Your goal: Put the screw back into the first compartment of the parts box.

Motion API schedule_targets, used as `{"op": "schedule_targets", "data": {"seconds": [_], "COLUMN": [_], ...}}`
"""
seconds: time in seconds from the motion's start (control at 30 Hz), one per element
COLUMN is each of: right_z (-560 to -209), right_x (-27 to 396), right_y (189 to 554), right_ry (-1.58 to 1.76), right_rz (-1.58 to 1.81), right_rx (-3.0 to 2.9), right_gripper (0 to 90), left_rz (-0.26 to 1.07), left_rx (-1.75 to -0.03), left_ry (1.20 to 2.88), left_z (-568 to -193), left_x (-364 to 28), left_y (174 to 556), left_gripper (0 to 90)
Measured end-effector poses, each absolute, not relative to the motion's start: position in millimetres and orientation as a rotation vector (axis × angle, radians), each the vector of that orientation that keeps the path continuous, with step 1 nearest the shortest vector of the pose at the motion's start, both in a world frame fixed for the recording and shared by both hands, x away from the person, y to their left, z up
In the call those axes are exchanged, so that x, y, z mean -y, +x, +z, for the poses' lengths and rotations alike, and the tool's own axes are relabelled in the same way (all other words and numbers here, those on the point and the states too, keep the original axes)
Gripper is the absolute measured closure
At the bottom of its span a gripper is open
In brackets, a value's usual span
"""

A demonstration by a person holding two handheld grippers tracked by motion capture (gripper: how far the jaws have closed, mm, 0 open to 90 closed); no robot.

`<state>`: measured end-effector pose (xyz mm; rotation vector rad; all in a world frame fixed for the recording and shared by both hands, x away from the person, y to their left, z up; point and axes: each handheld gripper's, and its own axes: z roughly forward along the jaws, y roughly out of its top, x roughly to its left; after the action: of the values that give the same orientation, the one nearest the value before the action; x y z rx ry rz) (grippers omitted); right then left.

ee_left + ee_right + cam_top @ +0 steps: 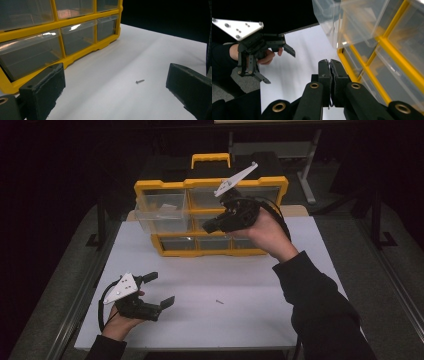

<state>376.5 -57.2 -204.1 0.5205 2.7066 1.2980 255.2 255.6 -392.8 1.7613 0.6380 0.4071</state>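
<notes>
the tiny screw [140,81] on the desk [250,315] looks light, stiff, slippery; pinch its shank. left gripper [159,290] fingers wide, right gripper [330,65] fingers pressed together, empty.

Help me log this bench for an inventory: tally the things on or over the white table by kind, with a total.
Yellow drawer cabinet: 1
Clear drawer pulled out of it: 1
Loose screw: 1
Handheld grippers: 2, the left gripper open, the right gripper shut with nothing visibly between its jaws
Total: 5
</notes>
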Motion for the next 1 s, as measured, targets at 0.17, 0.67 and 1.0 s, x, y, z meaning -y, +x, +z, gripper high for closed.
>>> {"op": "schedule_targets", "data": {"seconds": [0.17,0.67,1.0], "right_z": [-193,-168,-162], "right_x": [52,35,20], "right_y": [379,387,395], "right_ry": [0.51,0.509,0.507], "right_rz": [1.319,1.372,1.376], "right_rx": [-2.687,-2.634,-2.618], "right_gripper": [87.4,87.3,87.4], "left_rz": [0.407,0.407,0.422], "left_rx": [-0.64,-0.64,-0.621], "left_ry": [1.77,1.779,1.773], "left_z": [-392,-392,-392], "left_x": [-256,-257,-258], "left_y": [255,255,256], "left_gripper": [1.7,1.7,1.8]}}
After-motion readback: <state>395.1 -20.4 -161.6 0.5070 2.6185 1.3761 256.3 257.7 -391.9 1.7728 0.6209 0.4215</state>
